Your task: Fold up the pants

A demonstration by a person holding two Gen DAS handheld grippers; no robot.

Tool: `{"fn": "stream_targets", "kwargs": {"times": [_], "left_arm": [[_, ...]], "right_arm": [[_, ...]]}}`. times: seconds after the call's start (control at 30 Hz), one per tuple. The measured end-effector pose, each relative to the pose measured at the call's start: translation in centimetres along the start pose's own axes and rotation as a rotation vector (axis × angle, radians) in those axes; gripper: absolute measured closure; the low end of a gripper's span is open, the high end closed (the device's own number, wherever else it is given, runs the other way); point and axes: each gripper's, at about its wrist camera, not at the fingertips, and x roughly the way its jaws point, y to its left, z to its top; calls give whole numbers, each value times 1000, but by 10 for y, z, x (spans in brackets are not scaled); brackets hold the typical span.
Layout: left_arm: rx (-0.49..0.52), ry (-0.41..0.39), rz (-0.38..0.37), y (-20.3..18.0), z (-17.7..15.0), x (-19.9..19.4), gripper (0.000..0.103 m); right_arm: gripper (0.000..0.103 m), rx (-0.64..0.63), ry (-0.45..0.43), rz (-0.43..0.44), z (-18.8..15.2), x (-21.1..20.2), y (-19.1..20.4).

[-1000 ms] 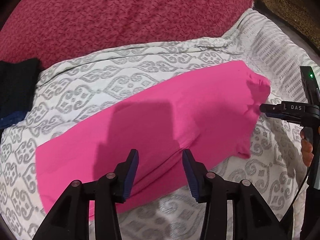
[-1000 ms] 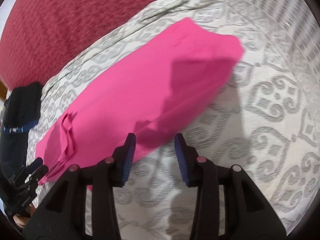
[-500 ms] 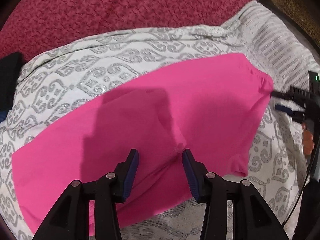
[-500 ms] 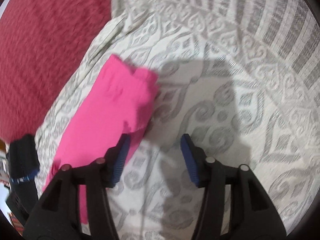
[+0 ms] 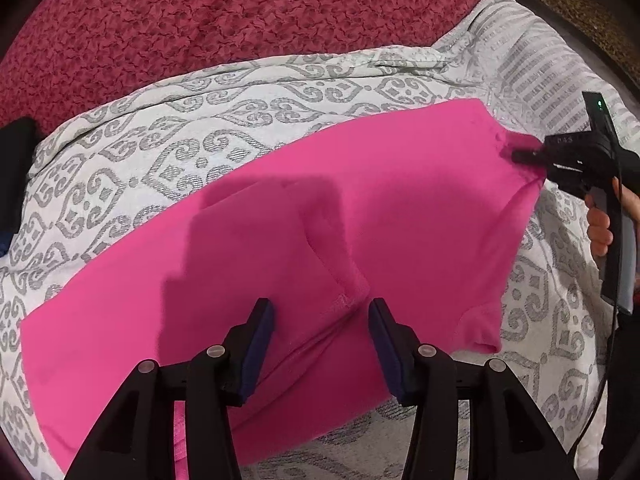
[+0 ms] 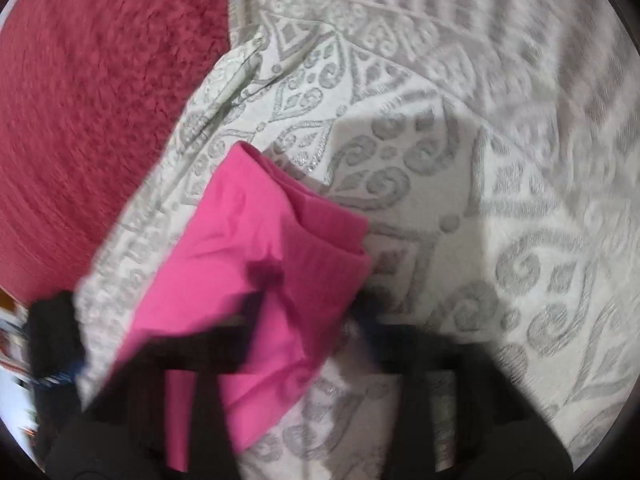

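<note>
The left gripper hung spread apart over pink pants lying on a grey-patterned bedspread. Farther right, the right gripper reached the waistband; whether it pinched was unclear. A crimson blanket lay beyond.

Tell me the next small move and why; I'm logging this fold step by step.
Probably close the right claw on the end of the pants: cloth already lies between its fingers, though blur hides whether it grips. The left claw hovers open over the crotch seam, holding nothing, so a fold likely needs that end held first.
</note>
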Motion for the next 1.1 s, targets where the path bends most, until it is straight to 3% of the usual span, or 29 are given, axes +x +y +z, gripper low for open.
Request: {"fn": "stream_targets", "kwargs": {"times": [0.13, 0.3, 0.4, 0.53, 0.63, 0.8, 1.1], "left_arm": [[-47, -5, -50, 10, -1, -4, 53], [-143, -16, -139, 34, -4, -16, 53], [-232, -31, -219, 63, -11, -27, 53], [-354, -29, -351, 104, -24, -36, 53], [-415, -27, -378, 122, -31, -39, 52], [-468, -5, -456, 125, -32, -33, 46], [-503, -4, -544, 109, -12, -28, 45]], "right_arm": [[94, -116, -109, -38, -5, -20, 36], [94, -384, -220, 45, -32, -58, 119], [94, -607, -262, 104, -74, -77, 176], [94, -917, -235, 178, -151, -75, 233], [94, -1055, -150, 190, -201, -54, 247], [94, -1113, -96, 137, -241, -33, 238], [93, -1118, -120, 112, -241, -45, 226]]}}
